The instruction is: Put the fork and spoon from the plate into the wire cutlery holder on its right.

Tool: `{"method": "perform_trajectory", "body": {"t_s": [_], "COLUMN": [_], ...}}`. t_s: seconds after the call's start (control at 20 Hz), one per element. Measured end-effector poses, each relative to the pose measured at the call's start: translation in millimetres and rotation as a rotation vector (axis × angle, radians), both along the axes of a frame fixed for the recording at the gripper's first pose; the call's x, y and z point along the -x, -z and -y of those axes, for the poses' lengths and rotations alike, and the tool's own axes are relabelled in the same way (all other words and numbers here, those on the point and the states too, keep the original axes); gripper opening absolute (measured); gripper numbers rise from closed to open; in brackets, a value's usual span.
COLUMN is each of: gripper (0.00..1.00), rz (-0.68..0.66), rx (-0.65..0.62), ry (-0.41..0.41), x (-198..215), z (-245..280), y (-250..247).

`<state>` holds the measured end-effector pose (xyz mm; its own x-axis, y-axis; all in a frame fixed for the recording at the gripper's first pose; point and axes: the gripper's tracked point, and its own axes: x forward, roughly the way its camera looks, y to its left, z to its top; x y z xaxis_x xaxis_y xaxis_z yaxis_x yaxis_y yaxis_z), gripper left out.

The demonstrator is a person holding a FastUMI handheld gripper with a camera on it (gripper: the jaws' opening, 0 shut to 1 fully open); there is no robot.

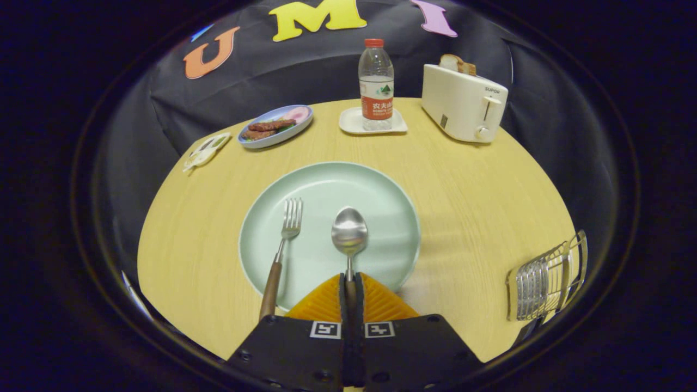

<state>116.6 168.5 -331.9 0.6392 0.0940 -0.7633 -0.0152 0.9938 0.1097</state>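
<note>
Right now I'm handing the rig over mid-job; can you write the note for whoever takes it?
Claw: shut on the spoon handle; bowl lies on the green plate just ahead.
Fork: on the plate beside the spoon, untouched.
Wire cutlery holder: on the table to the plate's right, seemingly nothing in it.
Done: spoon gripped.
Left: carry the spoon to the holder, then the fork.

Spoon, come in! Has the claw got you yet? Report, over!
Claw shut on spoon handle. Fork lying on plate. Wire cutlery holder right, path open.
</note>
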Motion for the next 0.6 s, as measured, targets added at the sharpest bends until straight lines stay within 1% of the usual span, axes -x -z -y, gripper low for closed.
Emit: {"method": "perform_trajectory", "body": {"t_s": [0.15,0.3,0.45,0.6], "gripper": [0.01,0.01,0.01,0.01], "rz": [0.005,0.030,0.036,0.049], "rx": [-0.002,0.015,0.017,0.035], "ry": [-0.038,-0.056,-0.065,-0.054], "x": [11.9,25.4,45.4,65.1], "z": [9.0,30.9,60.8,103.2], "y": [-19.8,-46.3,-70.5,-91.7]}}
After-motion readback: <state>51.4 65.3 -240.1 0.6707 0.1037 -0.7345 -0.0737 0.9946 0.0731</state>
